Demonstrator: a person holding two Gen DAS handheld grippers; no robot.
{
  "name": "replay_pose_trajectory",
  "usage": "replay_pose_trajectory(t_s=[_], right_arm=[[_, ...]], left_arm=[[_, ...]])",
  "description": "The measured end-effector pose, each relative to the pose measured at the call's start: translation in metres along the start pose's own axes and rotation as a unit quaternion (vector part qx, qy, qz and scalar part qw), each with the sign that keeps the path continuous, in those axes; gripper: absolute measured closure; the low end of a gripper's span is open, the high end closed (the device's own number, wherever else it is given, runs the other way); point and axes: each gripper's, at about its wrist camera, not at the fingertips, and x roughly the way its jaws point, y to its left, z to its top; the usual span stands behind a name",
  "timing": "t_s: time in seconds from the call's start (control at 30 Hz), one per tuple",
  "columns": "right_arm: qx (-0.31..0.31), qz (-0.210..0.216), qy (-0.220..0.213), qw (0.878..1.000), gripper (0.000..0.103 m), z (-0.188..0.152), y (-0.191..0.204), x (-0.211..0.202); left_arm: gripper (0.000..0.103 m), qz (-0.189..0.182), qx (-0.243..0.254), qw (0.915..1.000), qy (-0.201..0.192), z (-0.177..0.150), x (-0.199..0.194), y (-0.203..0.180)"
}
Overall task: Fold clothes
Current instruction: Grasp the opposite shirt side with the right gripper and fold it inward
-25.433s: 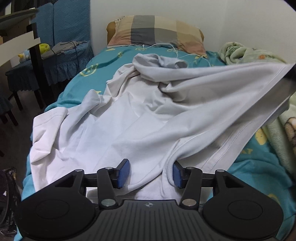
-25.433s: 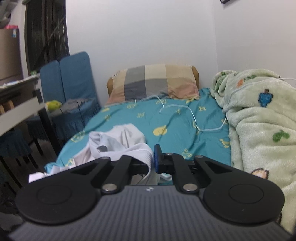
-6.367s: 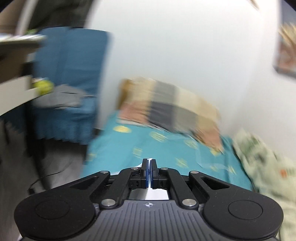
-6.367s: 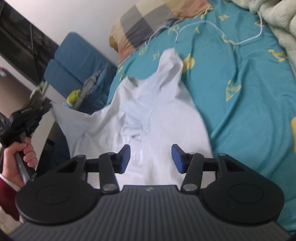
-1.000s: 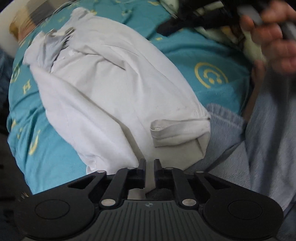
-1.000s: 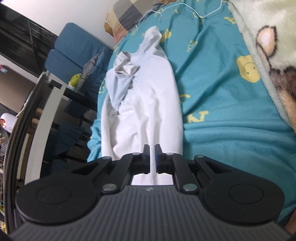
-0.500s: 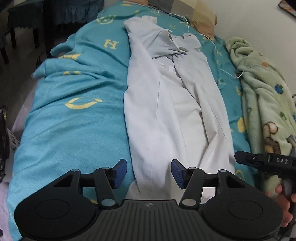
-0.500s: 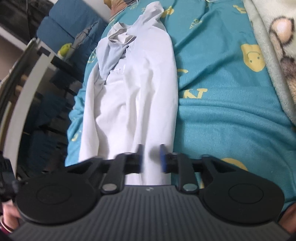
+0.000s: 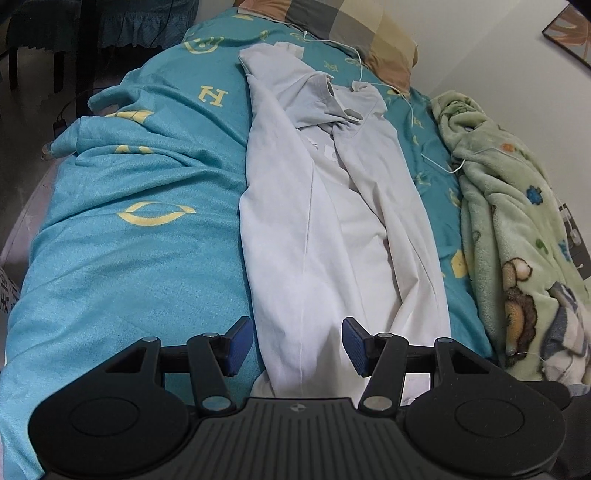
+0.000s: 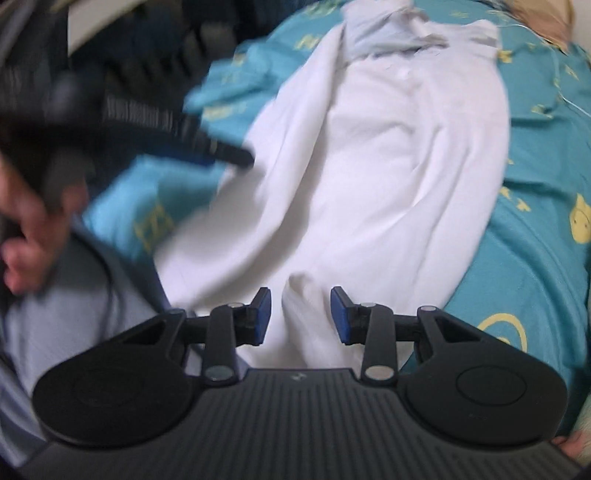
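Both jaws spread wide, empty. A second ago both were pinched on the hem; now released. Left gripper [image 9: 296, 345] and right gripper [image 10: 300, 315] hover over the near end of the white shirt [image 9: 332, 206], folded into a long strip on the teal bedsheet [image 9: 129, 221]. Only the left view shows the green blanket [image 9: 517, 229]; the blurred right view shows the left hand [image 10: 26, 236]. Bare sheet left of shirt.

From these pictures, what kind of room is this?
Most likely a bedroom. A white shirt lies on a bed with a teal sheet, a checked pillow at its head and a green fleece blanket along the wall side.
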Motion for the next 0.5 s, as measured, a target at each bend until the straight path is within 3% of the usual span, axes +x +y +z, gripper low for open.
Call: replay_pose_trajectory(t_s=[0.07, 0.13, 0.17, 0.37, 0.5], right_arm=[[-0.043, -0.041, 0.005, 0.998, 0.067, -0.003, 0.01, 0.005], [-0.074, -0.064, -0.001, 0.995, 0.091, -0.004, 0.018, 0.003], [-0.078, -0.066, -0.002, 0.995, 0.097, -0.003, 0.02, -0.001], [-0.128, -0.03, -0.019, 0.991, 0.097, -0.007, 0.046, -0.044], [-0.109, -0.024, 0.013, 0.994, 0.097, -0.022, 0.044, -0.027]], left_arm=[[0.047, -0.005, -0.002, 1.0, 0.0, -0.001, -0.001, 0.001], [0.046, -0.01, 0.0, 1.0, 0.001, -0.001, -0.002, 0.001], [0.046, -0.012, 0.002, 0.9999, 0.001, -0.001, -0.003, 0.0], [0.043, -0.015, -0.005, 0.9998, -0.009, -0.005, -0.012, 0.002], [0.04, -0.006, -0.014, 0.9998, 0.008, -0.005, -0.008, 0.005]])
